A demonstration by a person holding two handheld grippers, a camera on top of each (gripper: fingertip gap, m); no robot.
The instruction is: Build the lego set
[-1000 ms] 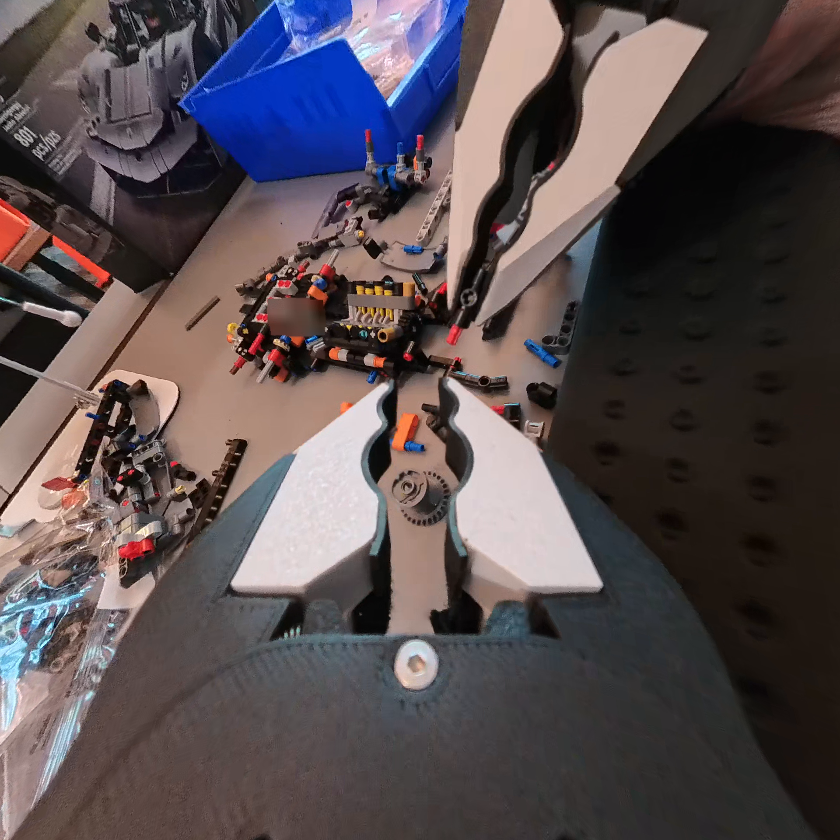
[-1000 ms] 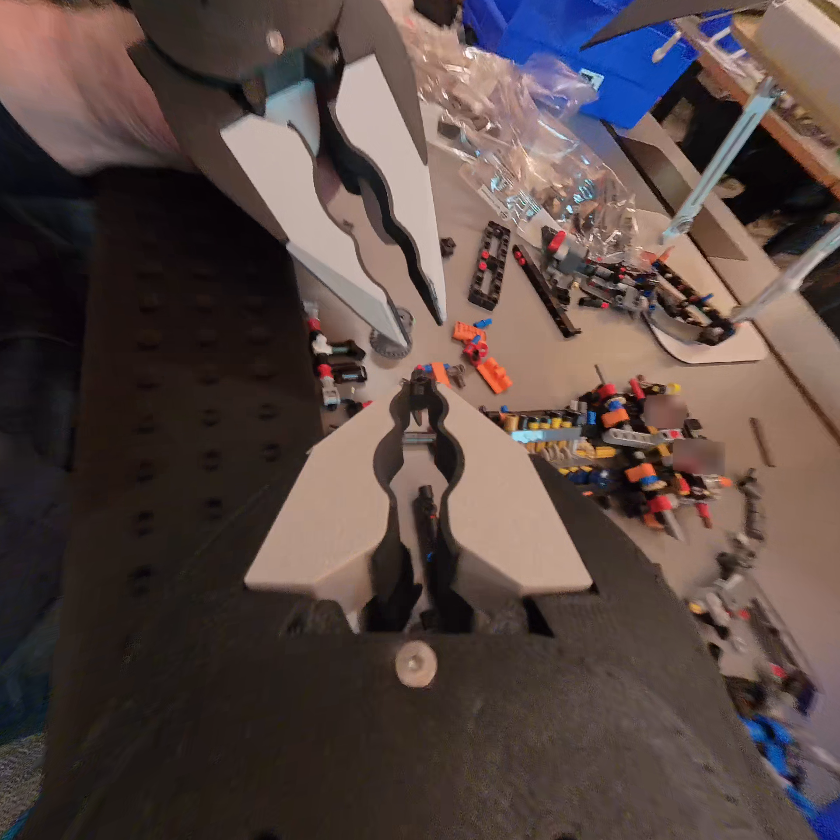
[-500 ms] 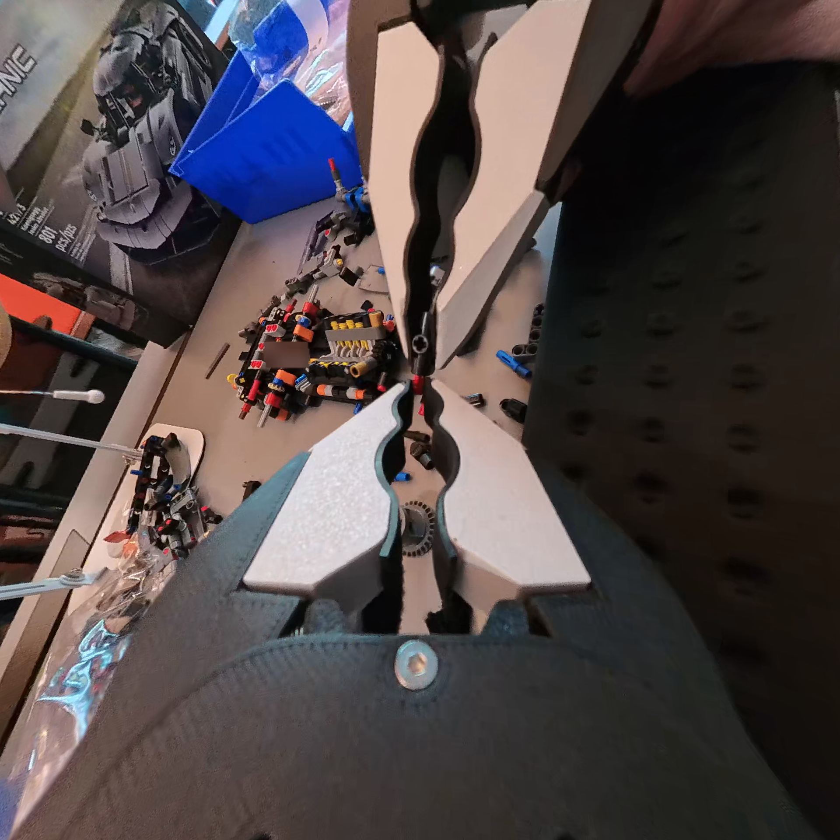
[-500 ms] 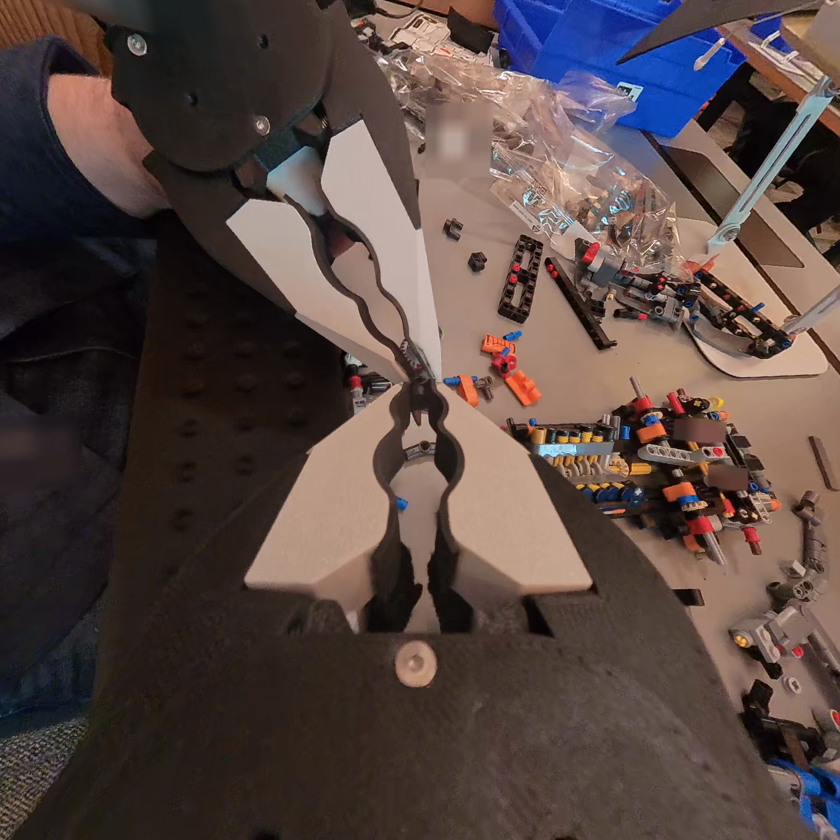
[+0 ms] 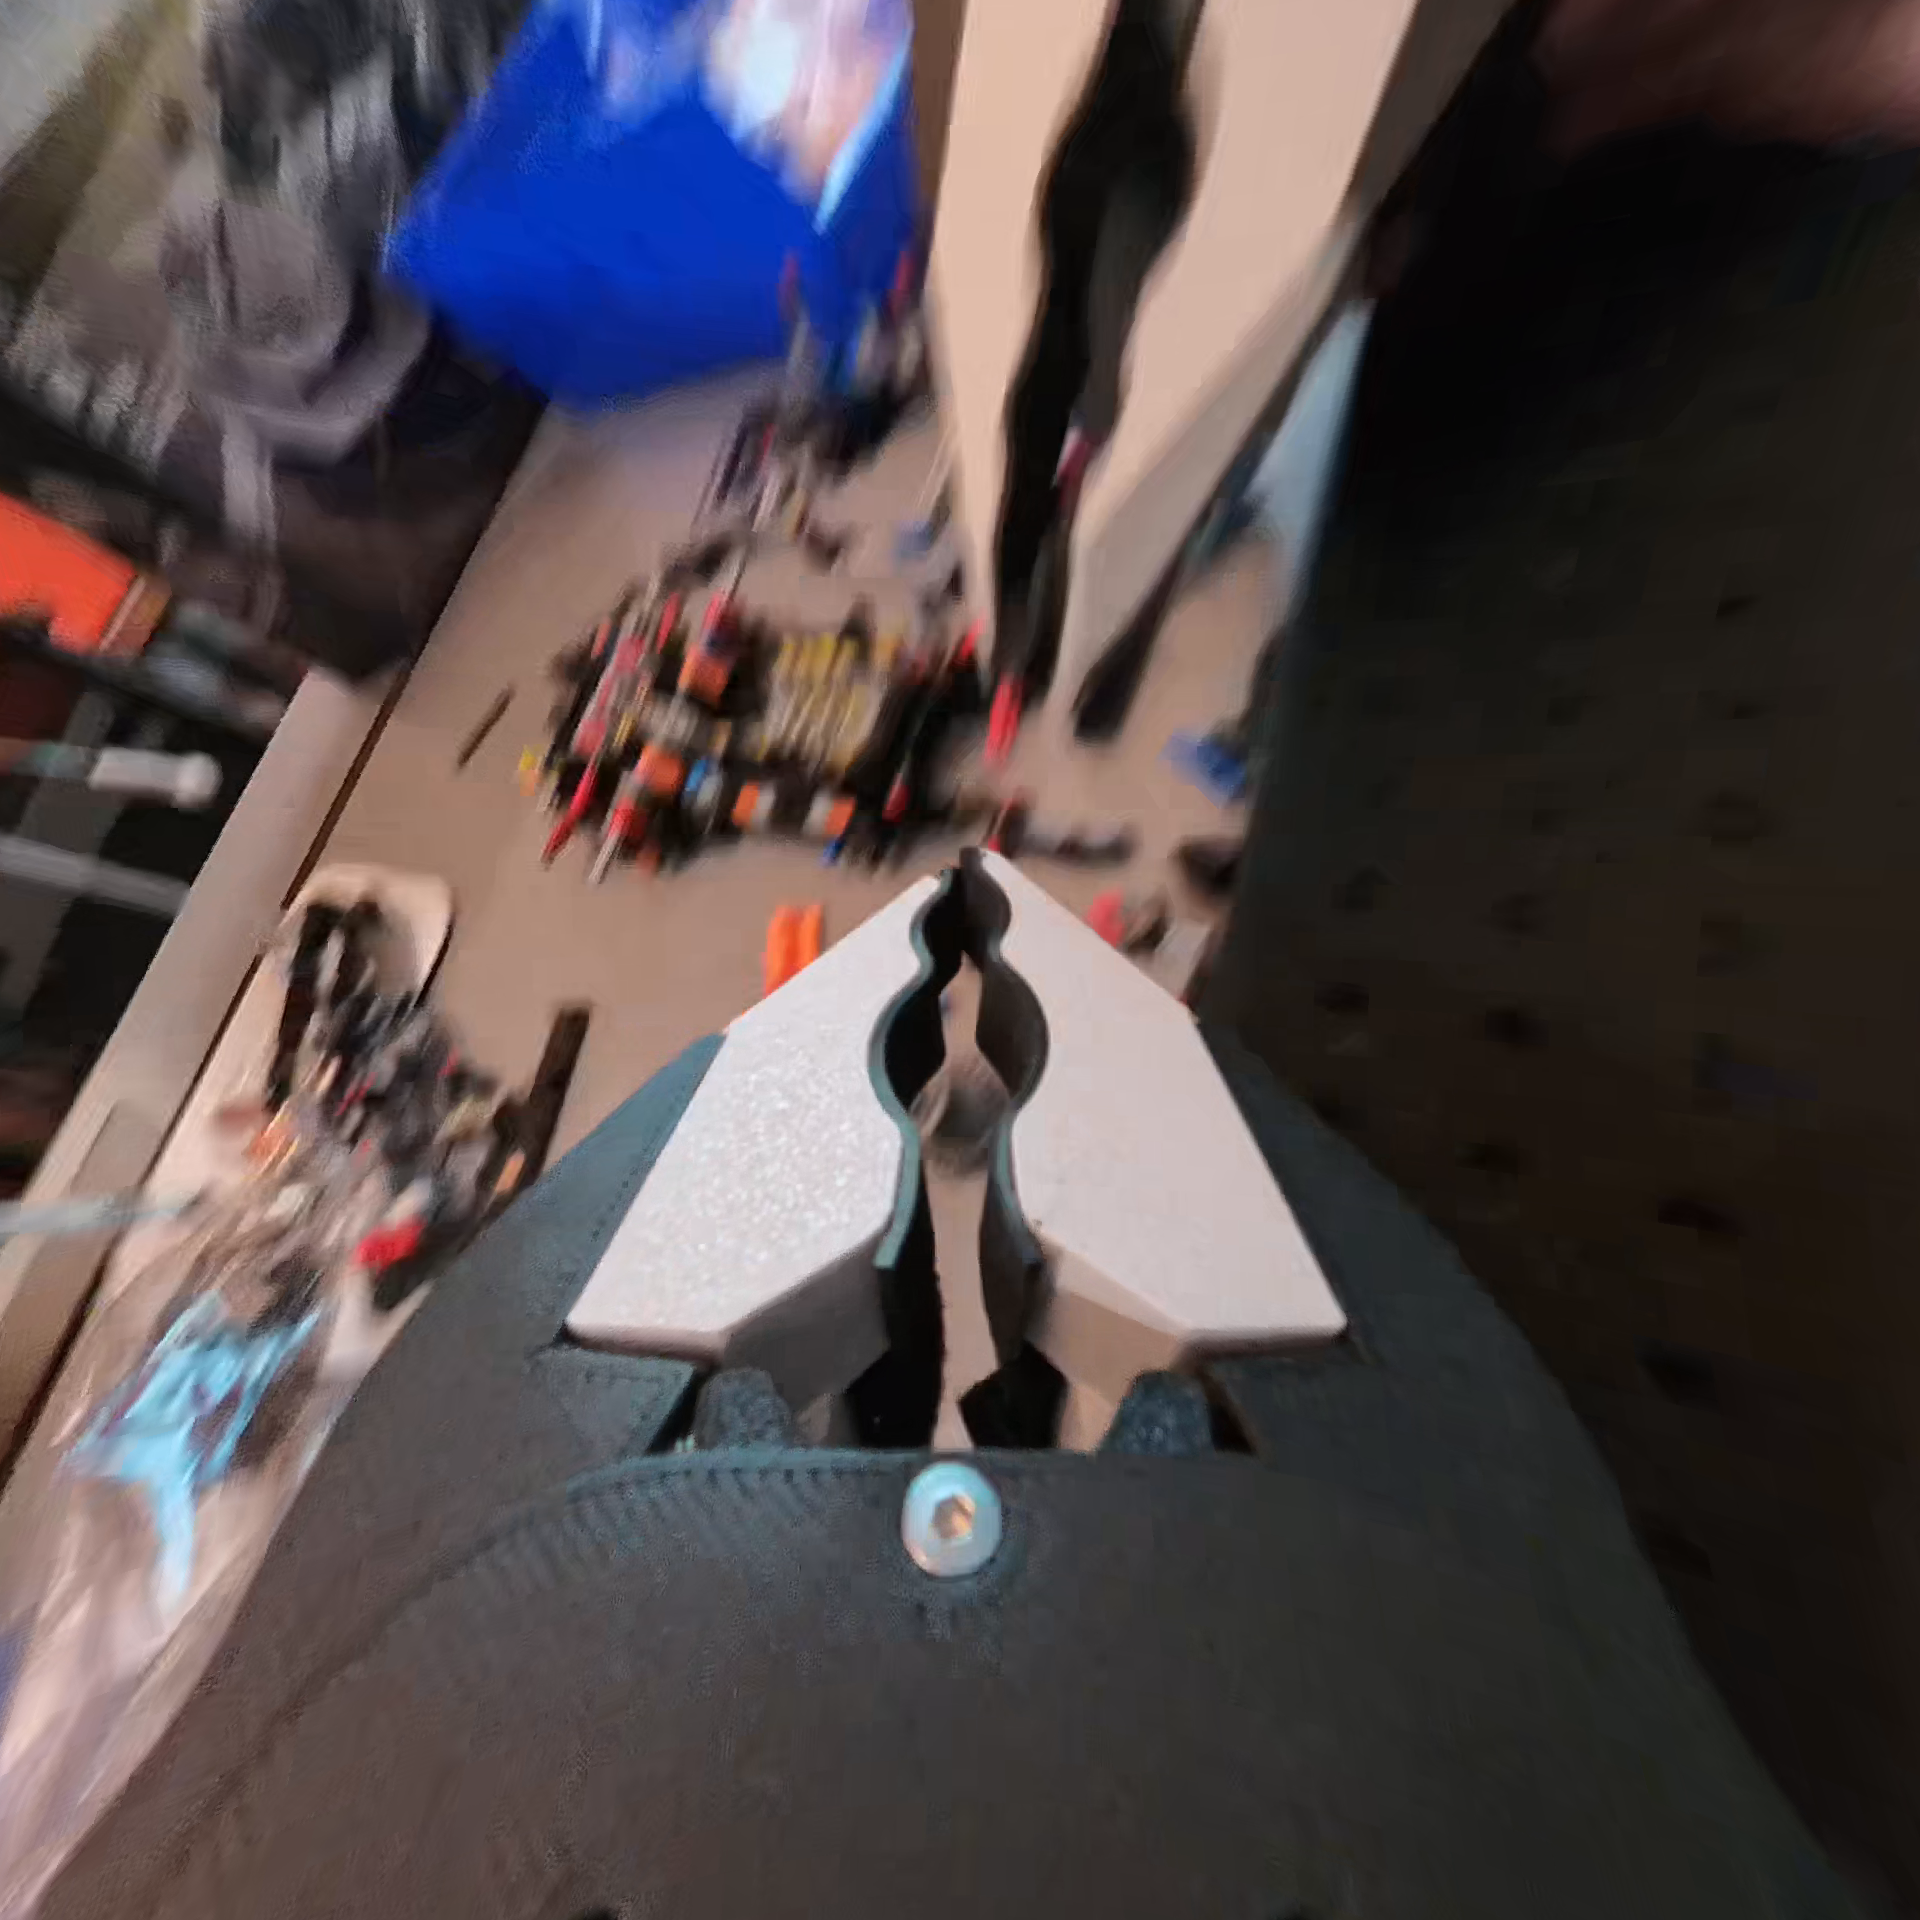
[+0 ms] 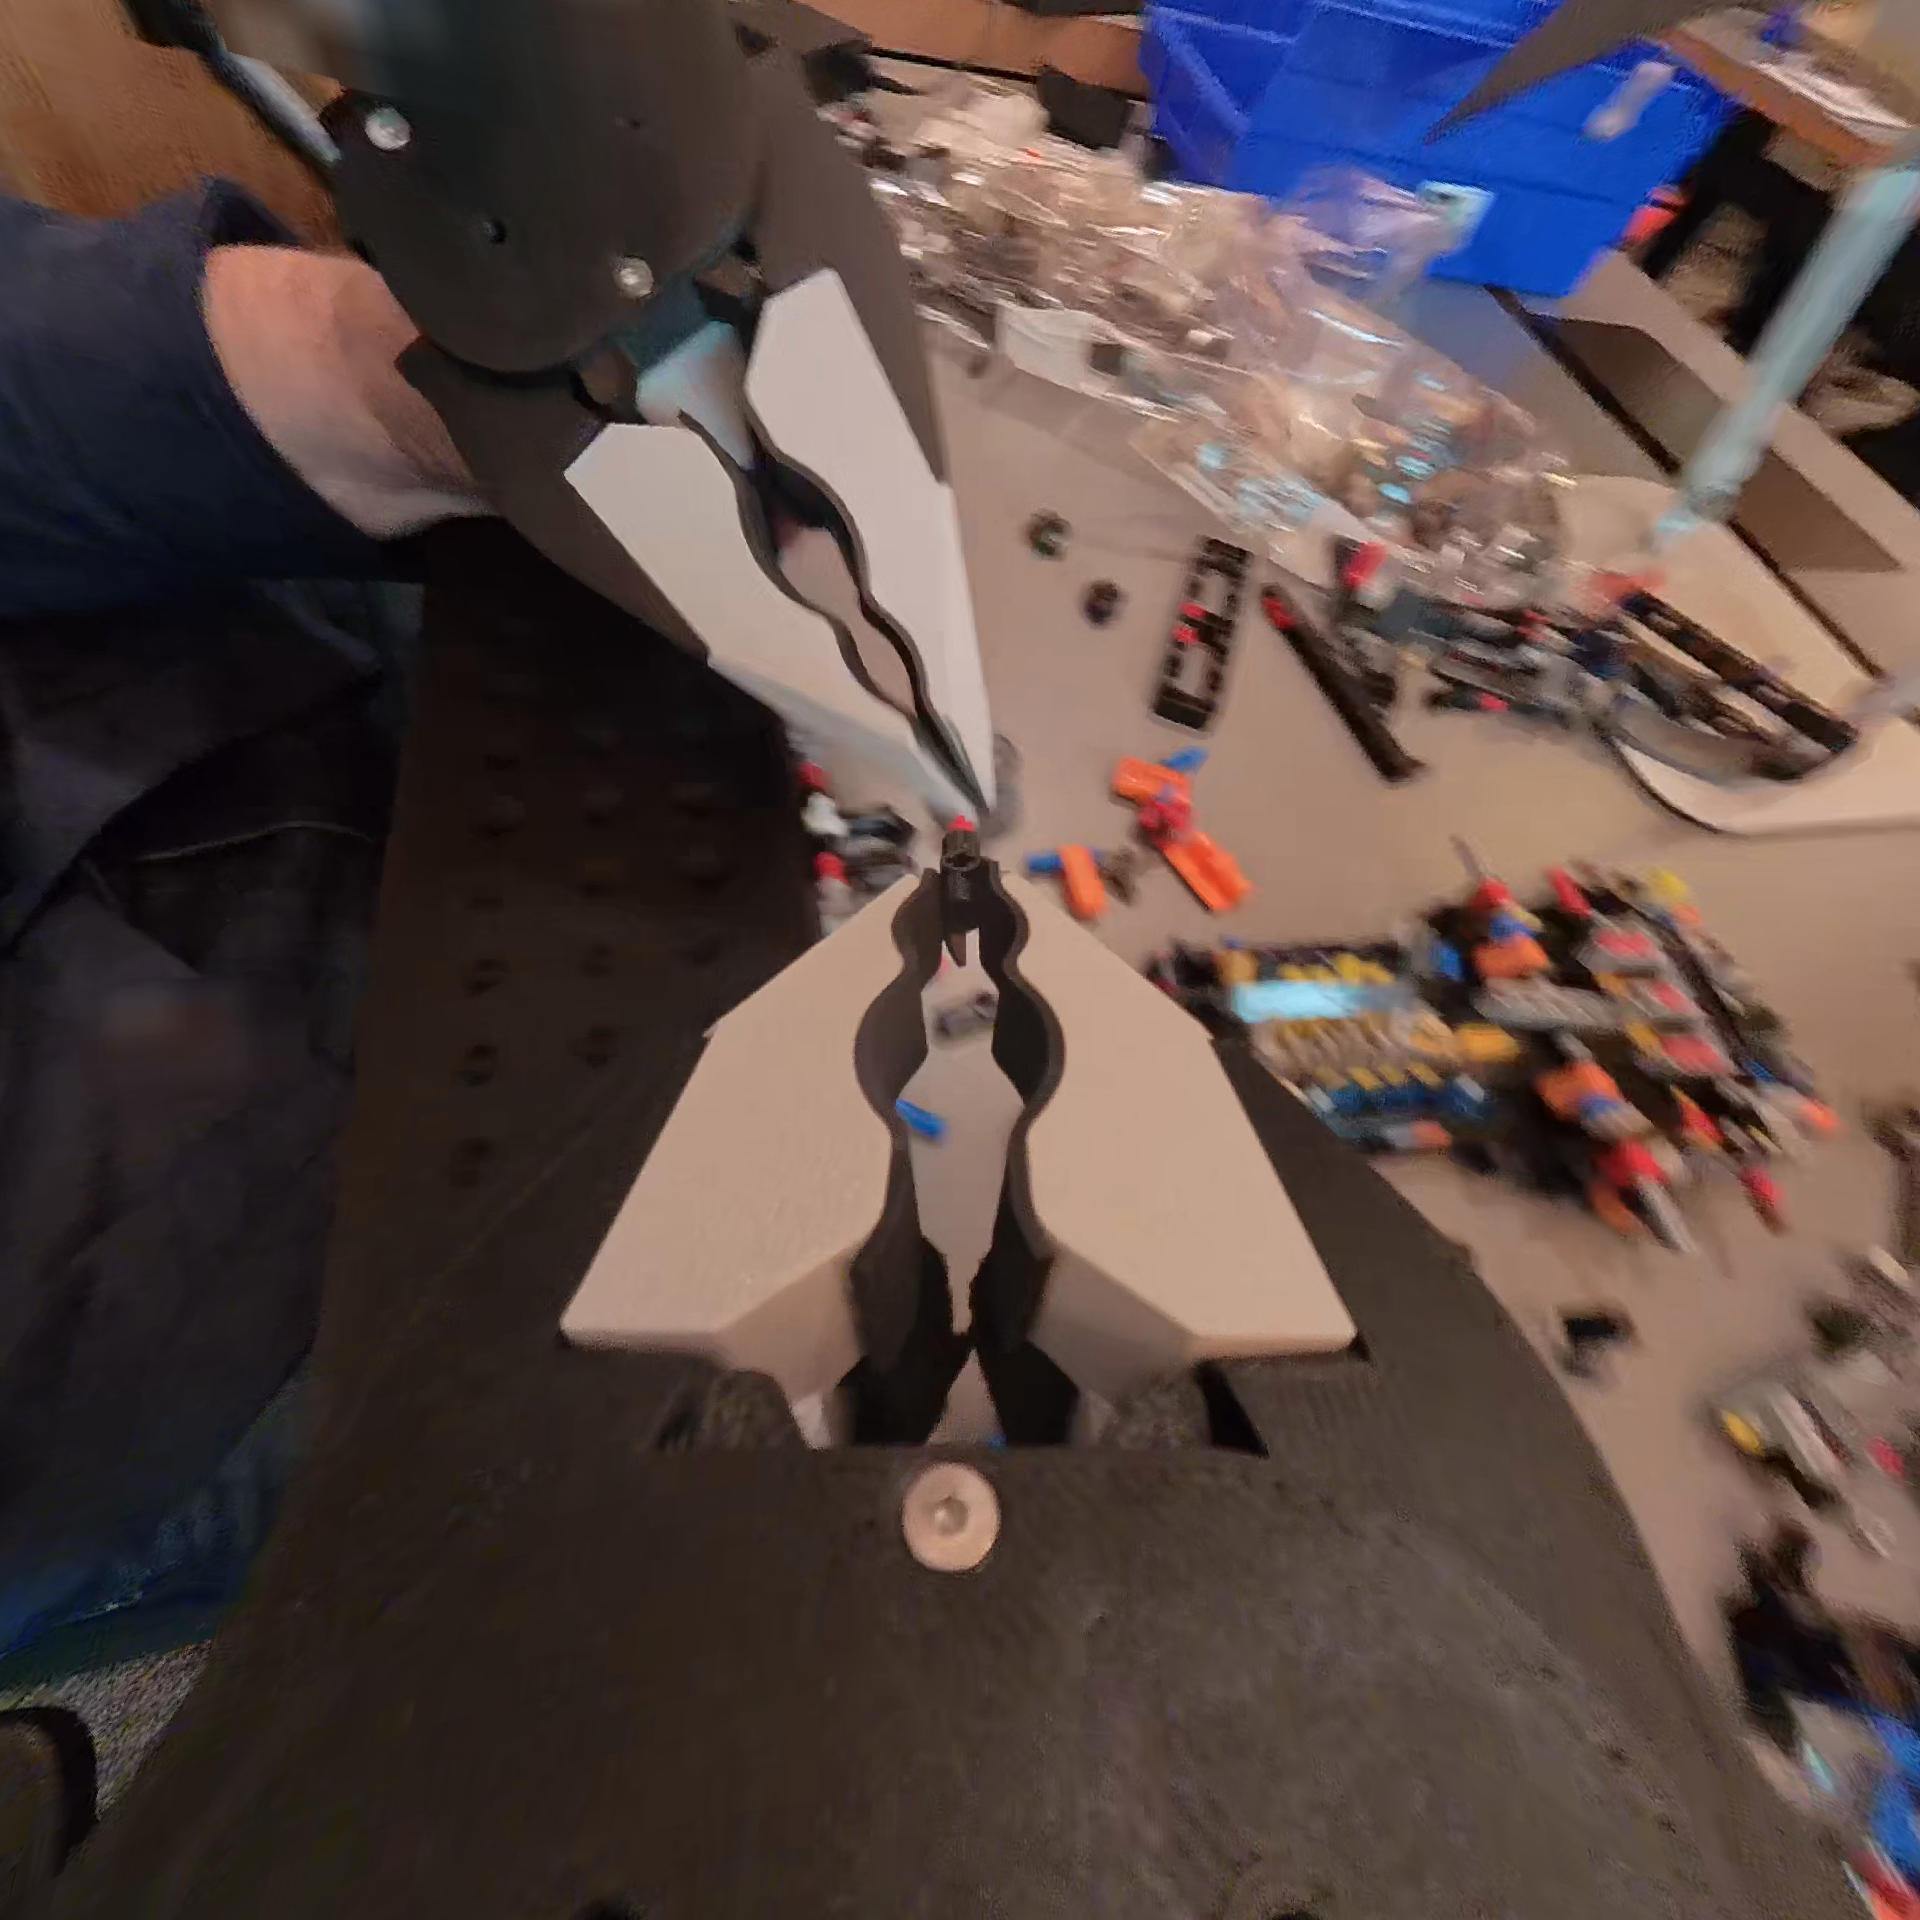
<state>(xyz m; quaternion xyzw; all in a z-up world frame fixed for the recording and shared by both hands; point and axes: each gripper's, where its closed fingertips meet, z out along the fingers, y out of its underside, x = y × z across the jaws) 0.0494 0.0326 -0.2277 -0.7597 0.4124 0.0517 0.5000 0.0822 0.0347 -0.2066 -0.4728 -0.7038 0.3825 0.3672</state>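
Observation:
My right gripper (image 6: pixel 958 904) is shut on a small black connector piece (image 6: pixel 956 883) with a red tip (image 6: pixel 960 826), which sticks out past its fingertips. My left gripper (image 5: pixel 968 873) is shut, and I see nothing between its tips. In the right wrist view it (image 6: pixel 977 795) points down just above and to the right of the red tip, a little apart from it. The right gripper (image 5: pixel 1023 686) shows blurred at the top of the left wrist view. The partly built lego model (image 6: pixel 1507 1039) lies on the grey table (image 6: pixel 1351 935) to the right.
A grey gear (image 6: pixel 1006 774) lies on the table behind the left fingertips. Orange and blue loose pieces (image 6: pixel 1195 852) lie nearby. A blue bin (image 6: pixel 1403 125), clear bags of parts (image 6: pixel 1247 343) and a white plate with a sub-assembly (image 6: pixel 1766 790) stand farther off. A black mat (image 6: pixel 582 831) borders the table. The tips of both grippers are at nearly the same place.
My left gripper went from open to shut. Half a second ago its tips met the red tip of the piece in the right gripper; now they stand a little apart. The right grasp is unchanged.

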